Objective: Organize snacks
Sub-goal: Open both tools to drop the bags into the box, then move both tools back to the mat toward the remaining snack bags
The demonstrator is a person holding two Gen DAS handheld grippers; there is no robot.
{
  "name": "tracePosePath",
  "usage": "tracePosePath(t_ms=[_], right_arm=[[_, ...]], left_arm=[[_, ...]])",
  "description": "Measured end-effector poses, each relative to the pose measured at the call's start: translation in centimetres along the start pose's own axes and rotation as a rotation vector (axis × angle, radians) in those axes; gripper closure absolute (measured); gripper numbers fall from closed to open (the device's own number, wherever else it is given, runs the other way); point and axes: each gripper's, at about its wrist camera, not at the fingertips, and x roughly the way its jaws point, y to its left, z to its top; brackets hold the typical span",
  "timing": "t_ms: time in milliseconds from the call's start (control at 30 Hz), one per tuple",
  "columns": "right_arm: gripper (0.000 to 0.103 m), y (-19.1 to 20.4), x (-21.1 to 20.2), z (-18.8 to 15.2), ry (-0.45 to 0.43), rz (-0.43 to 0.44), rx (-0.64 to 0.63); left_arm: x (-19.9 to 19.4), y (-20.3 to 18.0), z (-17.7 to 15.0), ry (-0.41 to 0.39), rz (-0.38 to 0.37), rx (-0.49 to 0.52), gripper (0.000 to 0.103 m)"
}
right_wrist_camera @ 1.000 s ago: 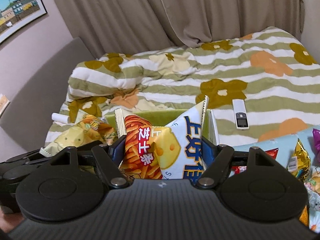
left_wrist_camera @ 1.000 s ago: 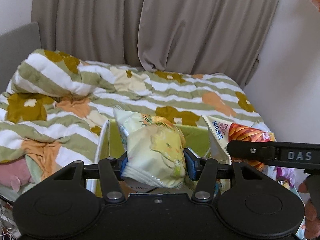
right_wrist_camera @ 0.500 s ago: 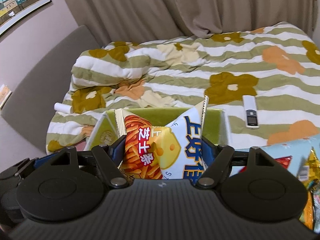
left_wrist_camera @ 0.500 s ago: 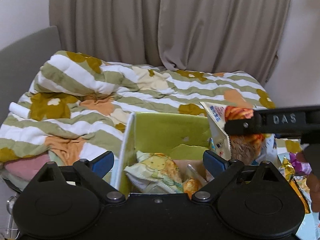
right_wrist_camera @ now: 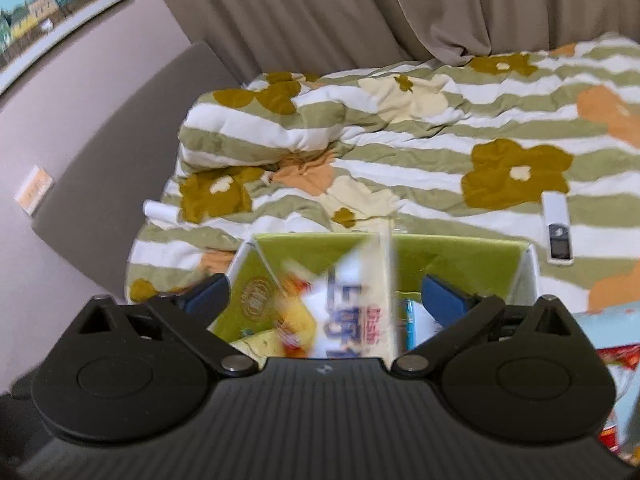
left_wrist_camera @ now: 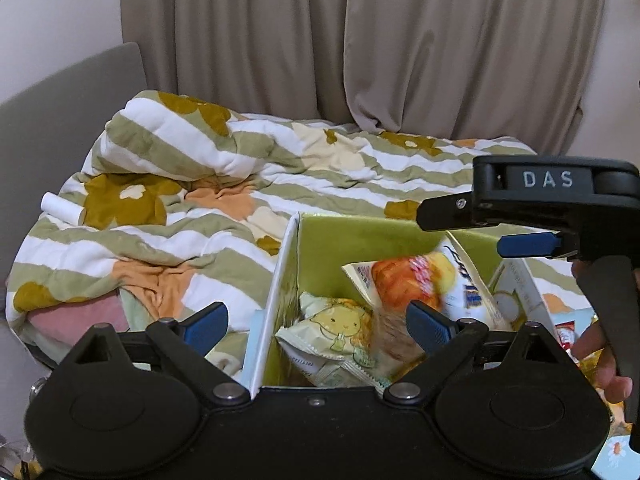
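While both grippers hover over a green-lined cardboard box [left_wrist_camera: 360, 236] on a bed, the left gripper [left_wrist_camera: 316, 326] stands with jaws wide apart, nothing between its blue pads. Beneath it a pale crinkled packet [left_wrist_camera: 336, 332] printed with a cartoon figure lies in the box near its left wall. The right gripper [right_wrist_camera: 326, 300], whose jaws have just been opening, grips nothing; a glossy chip bag [right_wrist_camera: 352, 304], blurred, sits loose between its pads, apart from both, tilted inside the box toward the right wall. A quilt [right_wrist_camera: 420, 152], puffy, striped green and white with flowers, covers the bed; a slim white remote [right_wrist_camera: 558, 228] lies on it beyond the box's far right corner.
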Motion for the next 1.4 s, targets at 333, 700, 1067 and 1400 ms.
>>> tracePosePath(t_ms=[333,700,1067,1400], right_arm=[[0.000,0.4,-1.2,-0.8,-0.033,-0.025,-0.071],[0.000,0.9,-5.5,-1.7,-0.065,-0.066,-0.085],[0.000,1.9,-12.2,-4.8,-0.163,-0.129,-0.104],[0.000,-0.2,-19.7,-8.7,-0.271,-0.252,-0.007]], left_arm=[[0.0,-0.4,-0.6,0.015,0.016,-0.002,0.005],[-3.4,-1.1,-0.5,-0.043,0.011,0.010,0.005],[-8.5,-2.2,-1.7,-0.113,-0.036,0.038,0.005],[-11.9,-4.3,-3.2,-0.140,-0.153,0.101,0.005]])
